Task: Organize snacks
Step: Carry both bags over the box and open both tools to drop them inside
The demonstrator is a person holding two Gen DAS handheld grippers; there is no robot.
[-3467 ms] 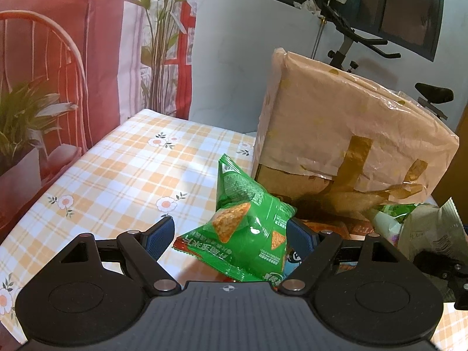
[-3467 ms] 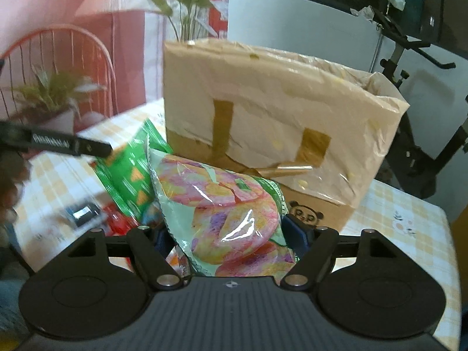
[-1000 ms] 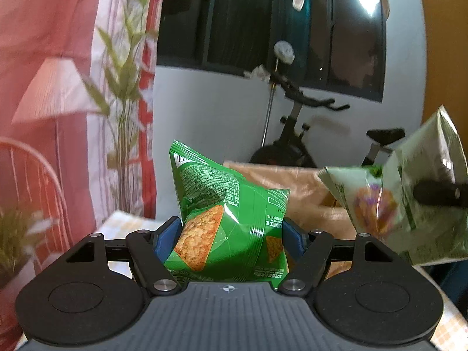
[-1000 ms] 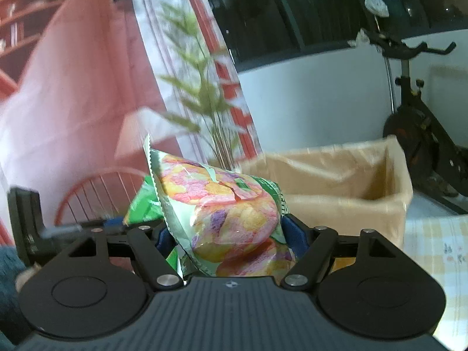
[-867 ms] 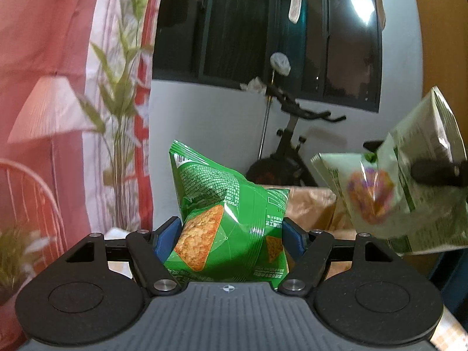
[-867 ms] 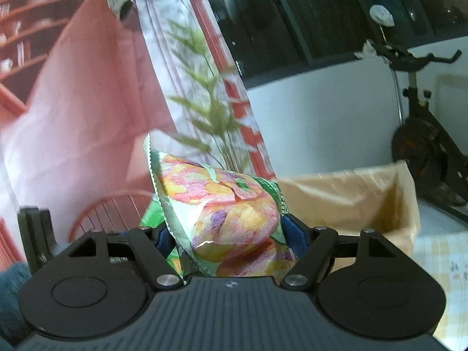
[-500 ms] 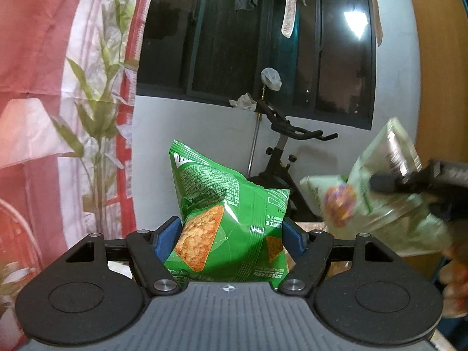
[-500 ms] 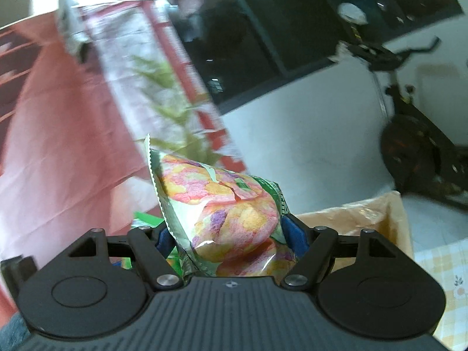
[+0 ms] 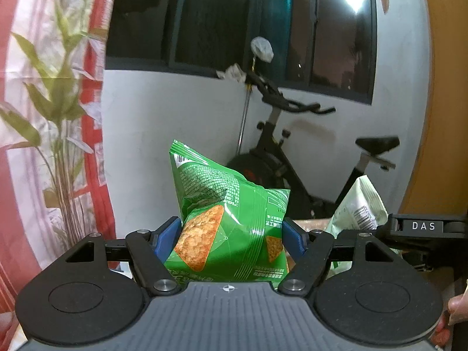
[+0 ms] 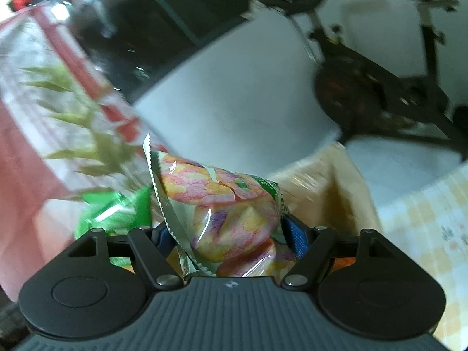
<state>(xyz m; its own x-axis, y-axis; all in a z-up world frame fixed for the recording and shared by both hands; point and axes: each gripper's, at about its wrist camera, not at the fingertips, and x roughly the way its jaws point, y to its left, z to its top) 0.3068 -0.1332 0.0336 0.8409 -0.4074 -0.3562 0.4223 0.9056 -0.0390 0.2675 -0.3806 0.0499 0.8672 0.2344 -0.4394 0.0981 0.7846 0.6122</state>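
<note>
Both packets have gone from lying by the box on the tabletop to being carried high in the air, and in the last half second the right gripper [image 10: 226, 235] has tipped down toward the box mouth, background smeared with motion. Left gripper [image 9: 228, 238] has its jaws pinching the green chip packet [image 9: 231, 219] by its lower half, packet upright, blue pads [image 9: 166, 238] pressed against both sides. Right jaws pinch the pastel snack packet [image 10: 225, 219] the same way, serrated edge pointing up. From the left wrist view the pale back of that packet with its barcode shows low right beside the other tool's DAS label. Open cardboard box [image 10: 330, 193] lined with glossy wrap sits just beyond and below the right packet; only a sliver of its rim shows past the left jaws. Checked tabletop [image 10: 424, 219] visible at right. Exercise bike [image 9: 292, 158] and dark window behind, plant-print curtain [image 9: 55, 117] at left. Step in hand: transport, both snacks headed for the box. Likely next: bring the right packet over the opening, lower it, spread the jaws to drop it; left packet follows. Watch for the two tools crowding each other over the narrow opening.
</note>
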